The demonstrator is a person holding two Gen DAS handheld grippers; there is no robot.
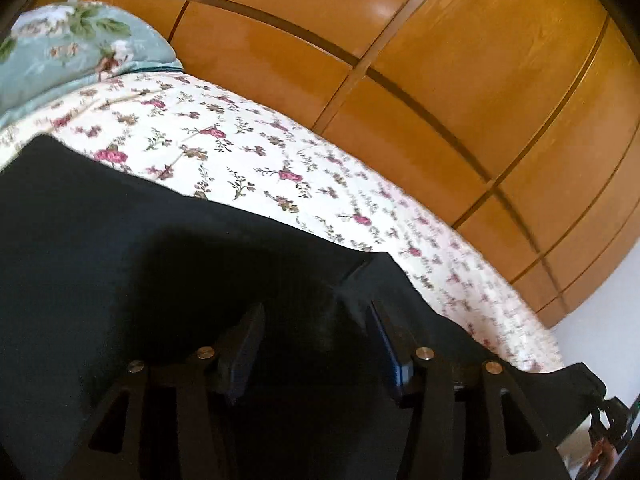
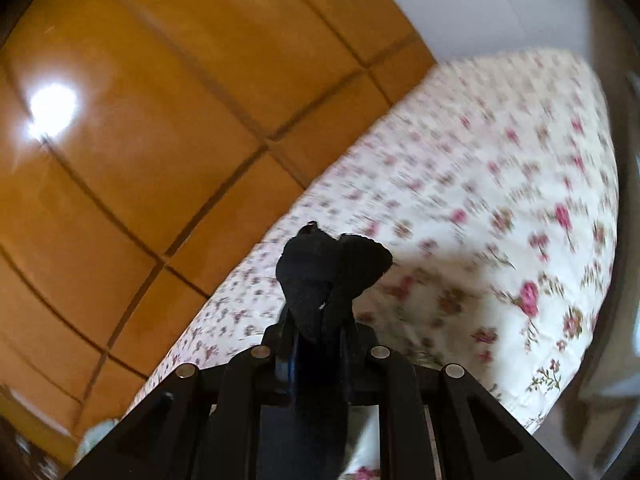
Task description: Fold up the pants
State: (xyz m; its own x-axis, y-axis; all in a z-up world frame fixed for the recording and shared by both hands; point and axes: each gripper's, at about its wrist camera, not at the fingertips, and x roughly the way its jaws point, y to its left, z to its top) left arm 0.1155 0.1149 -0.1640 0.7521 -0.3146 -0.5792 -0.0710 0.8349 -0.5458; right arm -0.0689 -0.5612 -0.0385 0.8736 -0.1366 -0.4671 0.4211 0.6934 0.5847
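Black pants lie spread over the floral bedspread and fill the lower half of the left wrist view. My left gripper hovers just over the dark cloth near a folded edge, open, with its pads apart and not pressing on anything. In the right wrist view my right gripper is shut on a bunched bit of the pants, which sticks out past the fingertips and is lifted above the bedspread. The rest of the cloth hangs hidden under that gripper.
A glossy wooden wardrobe runs along the far side of the bed, close to its edge. A light green floral pillow lies at the head of the bed. A white wall stands beyond the bed's foot.
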